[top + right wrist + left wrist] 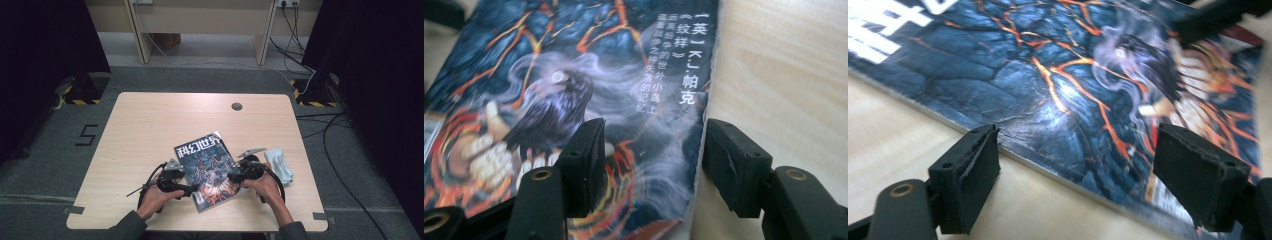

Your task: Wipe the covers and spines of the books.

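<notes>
**Two grippers flank a magazine on the table**

A magazine [209,170] with a dark cover of orange cracks and white Chinese lettering lies flat on the light wooden table [150,130], near the person's edge and turned at a slant, its title end pointing away and slightly to the right. A person's two hands come in from the bottom of the high view, each holding a gripper.

The left gripper [186,190] sits at the magazine's left edge, low down near the corner closest to the person. In the left gripper view its jaws stand apart, unclenched [1075,175]: one pad is over the bare table just beside the edge of the cover, the other is over the printed cover. The magazine's edge runs between the two pads, and neither pad presses on it.

The right gripper [233,176] sits at the magazine's right edge. In the right gripper view its jaws are also released and spread [651,162]: one pad is over the cover artwork, the other over the bare wood just past the edge, with the edge passing between them. Whether either pad touches the paper cannot be told.

A folded pale blue cloth [280,165] lies on the table just right of the right hand. A small round grey disc [237,106] sits near the table's far edge.
</notes>
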`<state>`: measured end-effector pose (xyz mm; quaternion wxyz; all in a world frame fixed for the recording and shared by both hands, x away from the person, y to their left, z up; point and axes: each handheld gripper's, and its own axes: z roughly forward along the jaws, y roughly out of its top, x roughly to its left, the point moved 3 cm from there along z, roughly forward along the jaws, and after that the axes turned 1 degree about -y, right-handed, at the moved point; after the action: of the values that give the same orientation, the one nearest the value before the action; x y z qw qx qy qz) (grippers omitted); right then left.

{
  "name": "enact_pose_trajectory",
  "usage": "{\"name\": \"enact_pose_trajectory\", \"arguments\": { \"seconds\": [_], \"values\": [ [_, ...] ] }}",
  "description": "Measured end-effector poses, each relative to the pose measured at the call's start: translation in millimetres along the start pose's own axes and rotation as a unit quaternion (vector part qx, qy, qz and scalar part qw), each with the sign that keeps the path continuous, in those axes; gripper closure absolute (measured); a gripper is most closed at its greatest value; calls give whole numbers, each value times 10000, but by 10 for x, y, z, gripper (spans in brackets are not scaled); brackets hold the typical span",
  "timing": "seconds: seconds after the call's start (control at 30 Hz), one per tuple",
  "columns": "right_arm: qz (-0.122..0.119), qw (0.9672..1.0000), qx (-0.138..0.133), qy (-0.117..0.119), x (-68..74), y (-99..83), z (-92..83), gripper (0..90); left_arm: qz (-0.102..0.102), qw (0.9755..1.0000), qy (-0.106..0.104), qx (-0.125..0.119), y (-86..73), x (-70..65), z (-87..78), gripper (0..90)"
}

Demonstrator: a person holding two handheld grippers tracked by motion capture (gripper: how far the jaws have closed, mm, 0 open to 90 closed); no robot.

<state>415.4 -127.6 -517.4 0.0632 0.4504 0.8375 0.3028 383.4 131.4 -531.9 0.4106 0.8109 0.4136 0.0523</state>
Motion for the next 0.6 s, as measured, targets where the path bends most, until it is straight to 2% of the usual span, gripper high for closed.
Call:
{"name": "enact_pose_trajectory", "arguments": {
  "seconds": [0.1, 0.27, 0.33, 0.4, 0.53, 0.57, 0.6],
  "values": [
    [-27, 9999, -150, 65, 35, -112, -47, 425, 92, 9999, 139, 9, 66, 47, 58, 175],
    [-220, 9997, -80, 107, 136, -197, -94, 412, 141, 9996, 261, 24, 162, 135, 129, 175],
    [-275, 9996, -38, 93, 167, -200, -102, 412, 114, 9996, 239, -5, 167, 158, 122, 192],
    [-241, 9997, -28, 63, 177, -199, -102, 409, 89, 9998, 181, -44, 155, 141, 88, 211],
    [-215, 9997, -87, 55, 170, -199, -81, 393, 372, 9992, 176, 18, 70, 28, -19, 211],
    [-215, 9997, -87, 55, 170, -199, -81, 393, 372, 9992, 176, 18, 70, 28, -19, 211],
    [-315, 9994, -136, 16, 174, -203, -81, 396, 481, 9987, 140, 110, 5, -40, -40, 213]
  ]
}}
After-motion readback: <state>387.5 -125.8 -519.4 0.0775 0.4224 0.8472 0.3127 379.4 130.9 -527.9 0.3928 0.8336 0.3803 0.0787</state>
